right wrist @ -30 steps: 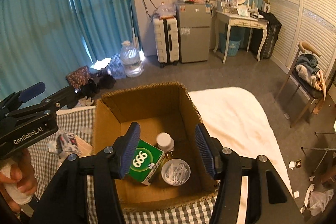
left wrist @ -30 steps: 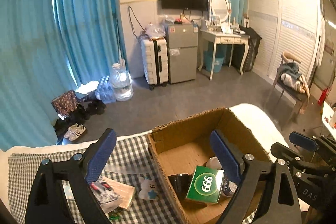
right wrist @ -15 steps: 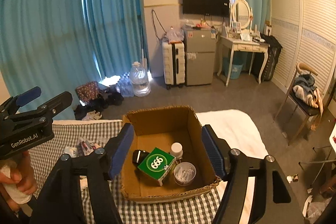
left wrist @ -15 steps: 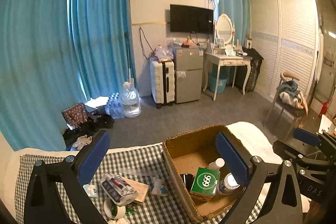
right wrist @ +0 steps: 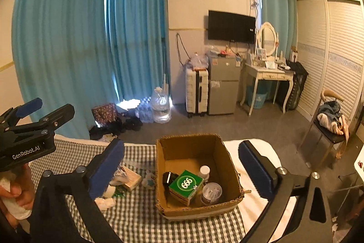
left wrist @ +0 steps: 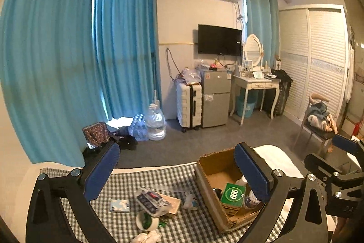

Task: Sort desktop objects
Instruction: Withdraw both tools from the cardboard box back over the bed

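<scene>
Two claws (left wrist: 177,171) (right wrist: 182,165) spread, cardboard box (right wrist: 229,165), scattered clutter (left wrist: 152,204)

Box (right wrist: 227,165) right on cloth (right wrist: 136,215) — 666 pack (right wrist: 186,183) inside, clutter (left wrist: 154,202) left

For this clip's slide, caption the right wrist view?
Open right gripper above a cardboard box holding a green 999 box; clutter left on the checkered cloth.

Green box (right wrist: 185,183) lies, seemingly tilted, inside carton (right wrist: 198,208)
</scene>
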Action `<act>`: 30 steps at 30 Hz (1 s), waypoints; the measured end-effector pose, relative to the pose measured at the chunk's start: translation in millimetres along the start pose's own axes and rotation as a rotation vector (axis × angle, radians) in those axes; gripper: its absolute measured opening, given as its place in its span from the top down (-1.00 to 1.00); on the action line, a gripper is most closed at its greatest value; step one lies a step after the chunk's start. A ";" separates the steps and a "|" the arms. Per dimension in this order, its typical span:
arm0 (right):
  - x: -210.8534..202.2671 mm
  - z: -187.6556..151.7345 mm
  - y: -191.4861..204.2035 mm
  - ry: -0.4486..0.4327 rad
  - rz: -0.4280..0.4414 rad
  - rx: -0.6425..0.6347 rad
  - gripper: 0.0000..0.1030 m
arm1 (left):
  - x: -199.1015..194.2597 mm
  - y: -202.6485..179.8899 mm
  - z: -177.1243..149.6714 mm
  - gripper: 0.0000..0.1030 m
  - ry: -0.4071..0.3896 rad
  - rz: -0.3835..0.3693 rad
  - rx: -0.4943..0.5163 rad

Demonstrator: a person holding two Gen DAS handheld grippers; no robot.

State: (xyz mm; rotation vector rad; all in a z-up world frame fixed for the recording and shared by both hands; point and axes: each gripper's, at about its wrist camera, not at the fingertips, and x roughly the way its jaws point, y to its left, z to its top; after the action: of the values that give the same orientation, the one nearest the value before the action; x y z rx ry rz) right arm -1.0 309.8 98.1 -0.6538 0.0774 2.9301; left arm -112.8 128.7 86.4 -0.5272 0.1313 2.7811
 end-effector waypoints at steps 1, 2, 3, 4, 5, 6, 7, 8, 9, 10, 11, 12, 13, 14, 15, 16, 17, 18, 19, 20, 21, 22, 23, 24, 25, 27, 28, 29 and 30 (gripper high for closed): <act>-4.4 0.3 2.6 -0.004 0.004 -0.005 -1.00 | -4.5 4.2 -0.1 -1.00 -0.004 0.005 -0.003; -7.8 1.2 6.6 -0.007 0.007 -0.012 -1.00 | -8.7 8.9 0.0 -1.00 -0.009 0.008 -0.007; -11.4 1.0 8.9 -0.008 0.009 -0.019 -1.00 | -15.0 14.0 0.0 -1.00 -0.015 0.011 -0.014; -16.1 1.3 13.9 -0.013 0.015 -0.026 -1.00 | -19.5 16.6 -0.2 -1.00 -0.019 0.014 -0.019; -19.9 1.5 16.7 -0.018 0.021 -0.028 -1.00 | -25.7 21.0 -0.4 -1.00 -0.026 0.017 -0.024; -24.9 1.3 19.9 -0.025 0.031 -0.030 -1.00 | -30.8 24.1 -2.5 -1.00 -0.031 0.020 -0.025; -29.0 1.2 24.1 -0.031 0.041 -0.031 -1.00 | -37.1 28.4 -3.5 -1.00 -0.038 0.026 -0.025; -32.6 0.6 28.5 -0.038 0.048 -0.033 -1.00 | -43.1 32.1 -4.2 -1.00 -0.046 0.034 -0.023; -35.2 0.0 32.5 -0.042 0.052 -0.037 -1.00 | -46.7 35.8 -4.7 -1.00 -0.050 0.039 -0.021; -38.6 -2.0 36.0 -0.044 0.056 -0.042 -1.00 | -51.9 41.0 -5.7 -1.00 -0.056 0.047 -0.019; -40.8 -2.5 40.8 -0.045 0.065 -0.049 -1.00 | -55.5 44.6 -6.1 -1.00 -0.060 0.054 -0.019; -43.1 -3.2 45.2 -0.046 0.073 -0.054 -1.00 | -59.2 48.6 -6.6 -1.00 -0.064 0.062 -0.020; -45.1 -4.9 48.8 -0.049 0.082 -0.058 -1.00 | -63.0 53.8 -7.9 -1.00 -0.066 0.068 -0.024; -46.9 -6.4 54.1 -0.054 0.090 -0.063 -1.00 | -65.5 57.9 -9.5 -1.00 -0.067 0.074 -0.027; -48.3 -8.2 57.8 -0.059 0.096 -0.067 -1.00 | -68.7 62.6 -11.7 -1.00 -0.068 0.082 -0.031; -48.4 -8.8 61.5 -0.063 0.101 -0.068 -1.00 | -71.2 67.0 -14.0 -1.00 -0.067 0.091 -0.034; -48.7 -10.6 65.2 -0.064 0.106 -0.067 -1.00 | -73.5 71.1 -17.0 -1.00 -0.065 0.101 -0.040; -48.7 -13.0 68.4 -0.061 0.112 -0.064 -1.00 | -76.7 76.7 -21.9 -1.00 -0.059 0.112 -0.050; -48.4 -14.8 71.2 -0.054 0.120 -0.061 -1.00 | -79.3 81.4 -24.9 -1.00 -0.054 0.115 -0.058; -47.8 -16.3 74.8 -0.047 0.128 -0.056 -1.00 | -82.1 86.1 -28.3 -1.00 -0.048 0.116 -0.064; -47.5 -17.2 77.8 -0.045 0.136 -0.052 -1.00 | -85.9 91.6 -33.4 -1.00 -0.043 0.121 -0.065; -48.7 -18.6 82.7 -0.048 0.146 -0.050 -1.00 | -87.5 94.1 -35.7 -1.00 -0.041 0.128 -0.062; -49.7 -20.0 86.8 -0.051 0.151 -0.053 -1.00 | -88.9 98.0 -37.8 -1.00 -0.040 0.139 -0.058; -50.3 -21.3 90.3 -0.053 0.153 -0.055 -1.00 | -90.9 102.6 -40.4 -1.00 -0.040 0.150 -0.054; -50.3 -22.4 94.7 -0.054 0.157 -0.060 -1.00 | -92.6 107.4 -43.1 -1.00 -0.039 0.158 -0.055; -48.9 -27.5 104.9 -0.049 0.168 -0.068 -1.00 | -93.6 117.8 -47.4 -1.00 -0.037 0.169 -0.066; -47.1 -30.9 109.6 -0.046 0.174 -0.073 -1.00 | -93.4 122.9 -50.9 -1.00 -0.034 0.175 -0.075; -45.3 -34.0 114.8 -0.043 0.179 -0.080 -1.00 | -92.7 127.7 -53.5 -1.00 -0.031 0.179 -0.082; -43.0 -36.7 118.9 -0.042 0.185 -0.086 -1.00 | -92.0 131.7 -56.8 -1.00 -0.027 0.184 -0.088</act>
State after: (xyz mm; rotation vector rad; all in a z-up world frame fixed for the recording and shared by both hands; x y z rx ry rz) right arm 35.5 184.0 85.6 -0.6285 0.0082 3.1386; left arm -53.3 -30.3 72.1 -0.5227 0.0537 2.9831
